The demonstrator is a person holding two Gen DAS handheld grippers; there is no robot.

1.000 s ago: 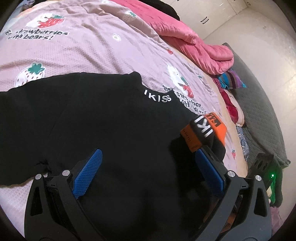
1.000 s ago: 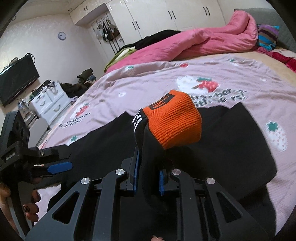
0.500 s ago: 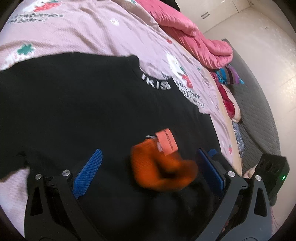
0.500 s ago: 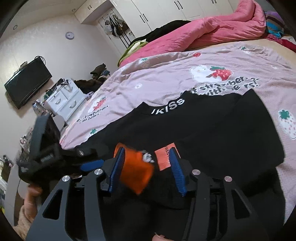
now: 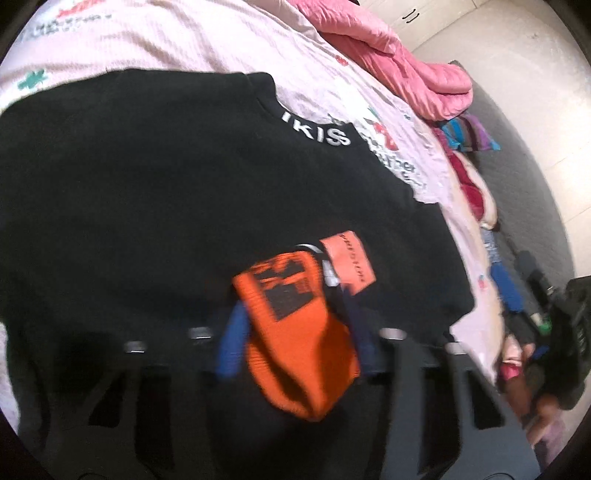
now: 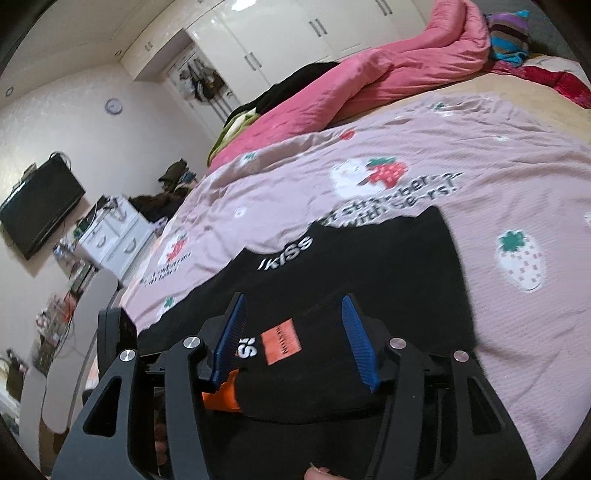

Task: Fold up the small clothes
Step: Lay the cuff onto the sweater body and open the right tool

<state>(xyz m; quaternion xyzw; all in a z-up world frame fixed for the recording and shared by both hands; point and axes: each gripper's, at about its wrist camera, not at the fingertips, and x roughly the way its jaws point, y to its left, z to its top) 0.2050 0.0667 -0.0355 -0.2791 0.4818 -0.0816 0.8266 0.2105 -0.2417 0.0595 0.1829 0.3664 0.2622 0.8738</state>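
A black sweater [image 5: 177, 192] with white "IKISS" collar lettering lies spread on the pink strawberry bedsheet [image 6: 461, 155]. Its sleeve is folded across the body, ending in an orange ribbed cuff [image 5: 295, 332]. My left gripper [image 5: 295, 328] is closed around that orange cuff, blue pads on either side, the view blurred. My right gripper [image 6: 295, 339] is open above the folded sleeve, with the orange label patch [image 6: 281, 341] between its blue pads; the cuff [image 6: 221, 397] shows at its lower left. The right gripper also shows at the left view's right edge [image 5: 517, 306].
A pink quilt [image 6: 369, 85] is bunched at the far side of the bed, with striped and red clothes [image 6: 509, 33] beside it. White wardrobes [image 6: 295, 29], a drawer unit [image 6: 110, 236] and a wall TV [image 6: 40, 203] stand beyond the bed.
My right gripper let go of the orange cuff, opened and drew back. My left gripper came in and closed on the cuff over the sweater body.
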